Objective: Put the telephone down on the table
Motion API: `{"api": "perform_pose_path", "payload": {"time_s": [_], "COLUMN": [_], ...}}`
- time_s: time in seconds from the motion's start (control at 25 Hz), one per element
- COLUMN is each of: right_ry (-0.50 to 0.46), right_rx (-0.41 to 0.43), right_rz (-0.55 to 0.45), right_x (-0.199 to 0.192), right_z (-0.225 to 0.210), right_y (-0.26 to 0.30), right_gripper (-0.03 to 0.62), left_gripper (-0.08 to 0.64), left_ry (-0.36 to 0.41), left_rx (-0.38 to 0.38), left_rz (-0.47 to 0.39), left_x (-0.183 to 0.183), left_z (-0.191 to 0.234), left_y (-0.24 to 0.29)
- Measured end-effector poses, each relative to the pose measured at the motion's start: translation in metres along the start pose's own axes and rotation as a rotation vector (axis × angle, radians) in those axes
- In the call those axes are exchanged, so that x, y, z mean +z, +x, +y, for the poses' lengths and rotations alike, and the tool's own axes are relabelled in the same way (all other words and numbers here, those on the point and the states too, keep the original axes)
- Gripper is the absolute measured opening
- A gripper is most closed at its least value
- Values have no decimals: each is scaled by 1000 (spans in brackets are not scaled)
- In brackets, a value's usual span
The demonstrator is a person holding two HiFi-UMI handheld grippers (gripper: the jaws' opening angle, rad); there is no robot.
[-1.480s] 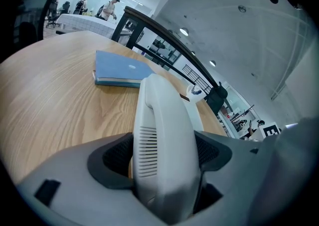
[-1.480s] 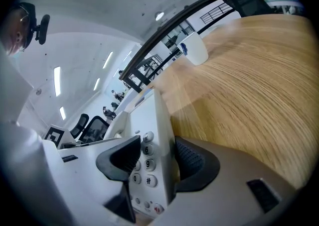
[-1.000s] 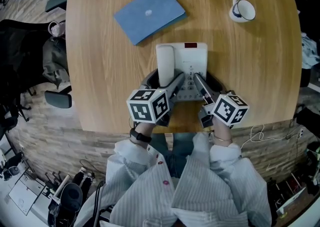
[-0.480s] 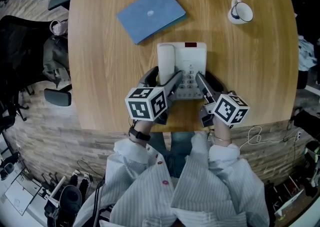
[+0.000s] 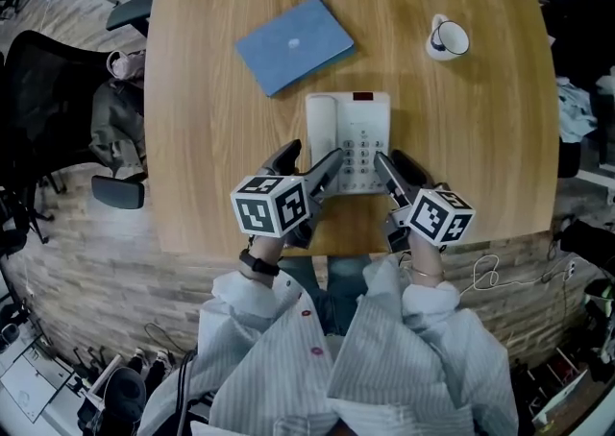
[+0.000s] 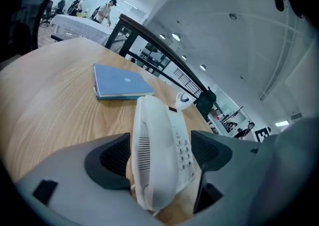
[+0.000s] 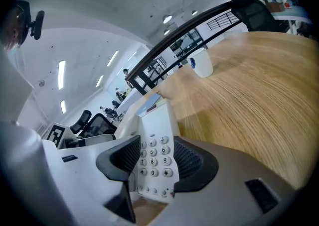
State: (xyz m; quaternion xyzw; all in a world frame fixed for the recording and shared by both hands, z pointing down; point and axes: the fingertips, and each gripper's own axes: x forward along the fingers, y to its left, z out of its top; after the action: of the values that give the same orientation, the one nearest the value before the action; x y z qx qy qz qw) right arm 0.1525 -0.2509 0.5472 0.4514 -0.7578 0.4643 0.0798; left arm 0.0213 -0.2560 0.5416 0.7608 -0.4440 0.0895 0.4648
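A white telephone point(image 5: 348, 141) with its handset point(image 6: 149, 155) on the cradle is low over the wooden table point(image 5: 202, 136), near the front edge; I cannot tell if its base rests on the wood. My left gripper point(image 5: 309, 163) straddles the handset side. One pad presses the handset's outer flank and the other meets the keypad point(image 6: 183, 151). At the keypad side, my right gripper point(image 5: 397, 167) has one pad over the number keys point(image 7: 155, 158) and the other against the phone's right edge. Both are shut on the phone.
A blue closed laptop point(image 5: 295, 44) lies behind the phone to the left. A white mug point(image 5: 448, 38) stands at the back right. A black office chair point(image 5: 58, 127) is left of the table. Bare wood lies on both sides of the phone.
The head view has pulled back, so the table looks smaller. The phone keeps its place relative to the laptop, and both grippers stay on it.
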Motion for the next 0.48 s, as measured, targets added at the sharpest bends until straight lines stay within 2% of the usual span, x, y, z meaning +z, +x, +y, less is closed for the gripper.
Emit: {"api": "perform_pose_path", "payload": {"time_s": [0.32,0.48], "right_ry": [-26,-49], "right_rx": [88,156], "right_rz": [-54,-91], "right_x": [15,21], "right_z": [56,90], "right_y": [-19,-40], "right_gripper": [221,221], "left_gripper": [377,377], "left_ry": [5,43], "left_rx": [-100,-150], "left_rz": [-68,-115], "left_x": [32,49], "left_z": [-37,-63], "left_y": [-31,-55]}}
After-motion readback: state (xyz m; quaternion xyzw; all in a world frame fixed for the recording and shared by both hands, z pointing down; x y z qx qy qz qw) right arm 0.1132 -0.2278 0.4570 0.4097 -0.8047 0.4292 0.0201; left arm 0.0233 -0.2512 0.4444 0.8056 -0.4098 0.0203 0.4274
